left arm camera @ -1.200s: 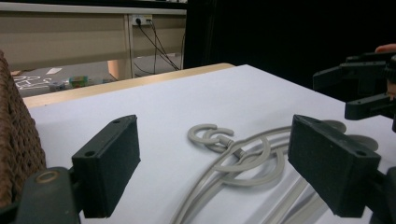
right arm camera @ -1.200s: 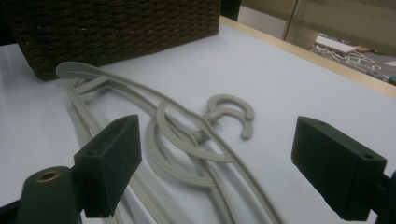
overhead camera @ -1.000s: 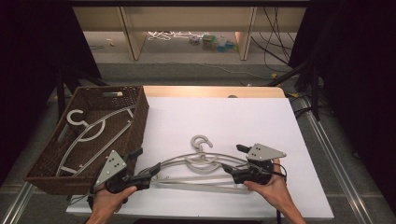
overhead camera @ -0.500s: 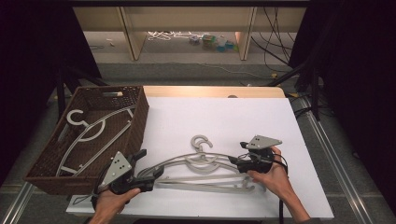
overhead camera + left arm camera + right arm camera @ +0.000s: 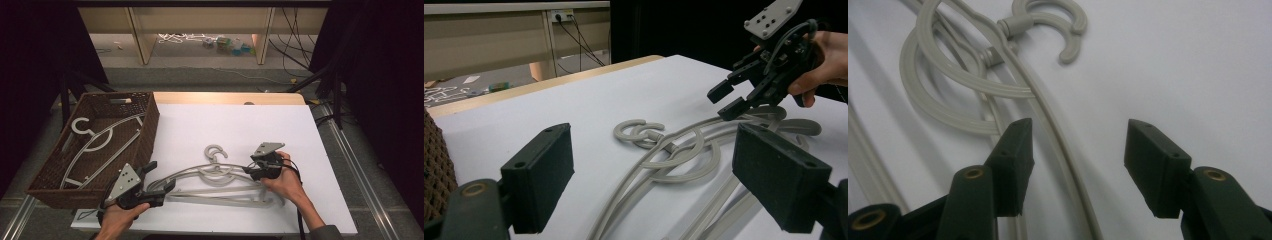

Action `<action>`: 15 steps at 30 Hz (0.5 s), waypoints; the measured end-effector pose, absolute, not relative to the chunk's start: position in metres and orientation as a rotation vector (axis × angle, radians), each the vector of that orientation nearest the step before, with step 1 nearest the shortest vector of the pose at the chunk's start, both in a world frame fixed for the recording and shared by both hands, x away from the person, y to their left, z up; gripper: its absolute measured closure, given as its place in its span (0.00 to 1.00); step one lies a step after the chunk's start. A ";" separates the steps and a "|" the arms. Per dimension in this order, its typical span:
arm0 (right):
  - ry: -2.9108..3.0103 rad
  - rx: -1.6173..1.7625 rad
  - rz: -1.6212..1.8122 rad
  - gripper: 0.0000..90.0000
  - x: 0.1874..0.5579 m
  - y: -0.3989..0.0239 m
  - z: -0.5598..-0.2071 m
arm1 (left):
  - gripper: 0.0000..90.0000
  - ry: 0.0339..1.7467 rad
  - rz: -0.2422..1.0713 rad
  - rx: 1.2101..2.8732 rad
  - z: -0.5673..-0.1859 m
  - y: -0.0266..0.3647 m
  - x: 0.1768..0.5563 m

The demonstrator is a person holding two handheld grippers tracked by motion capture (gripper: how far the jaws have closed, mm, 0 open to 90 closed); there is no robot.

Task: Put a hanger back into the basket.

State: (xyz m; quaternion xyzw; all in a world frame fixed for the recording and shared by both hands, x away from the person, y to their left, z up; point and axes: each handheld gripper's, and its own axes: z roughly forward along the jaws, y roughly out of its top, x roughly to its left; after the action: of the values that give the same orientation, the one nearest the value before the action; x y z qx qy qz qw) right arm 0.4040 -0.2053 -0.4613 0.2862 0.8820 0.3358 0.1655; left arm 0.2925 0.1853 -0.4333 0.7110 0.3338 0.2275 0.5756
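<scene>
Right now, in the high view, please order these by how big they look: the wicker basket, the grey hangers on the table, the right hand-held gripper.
1. Wicker basket, the largest.
2. Grey hangers on the table; two overlap, so I rank them as one pile.
3. Right hand-held gripper, the smallest.

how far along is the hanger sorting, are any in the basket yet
Done: at least one grey hanger already lies in the wicker basket. In hand: the stacked hangers lie on the white table; the left gripper is open at their left end, and the right gripper, jaws just closing, straddles a hanger arm without pinching it. Left: grip, lift and move them to the basket.
</scene>
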 end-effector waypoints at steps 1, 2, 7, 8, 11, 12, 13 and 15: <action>2.512 0.815 0.956 0.52 0.404 -0.205 -0.461 | 0.18 0.782 0.533 1.664 -0.433 0.185 0.292; 2.541 0.817 0.933 0.54 0.407 -0.203 -0.461 | 0.18 0.777 0.531 1.672 -0.434 0.184 0.292; 2.607 0.799 0.873 0.58 0.415 -0.196 -0.464 | 0.18 0.781 0.527 1.669 -0.434 0.184 0.293; 2.623 0.792 0.862 0.59 0.417 -0.195 -0.465 | 0.18 0.782 0.528 1.669 -0.434 0.184 0.293; 2.655 0.797 0.847 0.62 0.420 -0.193 -0.466 | 0.18 0.783 0.527 1.669 -0.434 0.185 0.293; 2.663 0.788 0.839 0.63 0.423 -0.192 -0.468 | 0.18 0.783 0.528 1.670 -0.434 0.185 0.293; 2.663 0.788 0.839 0.63 0.423 -0.192 -0.468 | 0.19 0.783 0.528 1.670 -0.434 0.185 0.293; 2.686 0.782 0.834 0.64 0.426 -0.189 -0.469 | 0.19 0.782 0.528 1.670 -0.434 0.185 0.292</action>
State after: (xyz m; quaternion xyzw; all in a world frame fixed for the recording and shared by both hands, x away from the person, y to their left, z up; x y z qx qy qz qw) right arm 0.4257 -0.1893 -0.4687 0.2662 0.9144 0.2840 0.1111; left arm 0.2922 0.1848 -0.4338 0.7127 0.3336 0.2253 0.5745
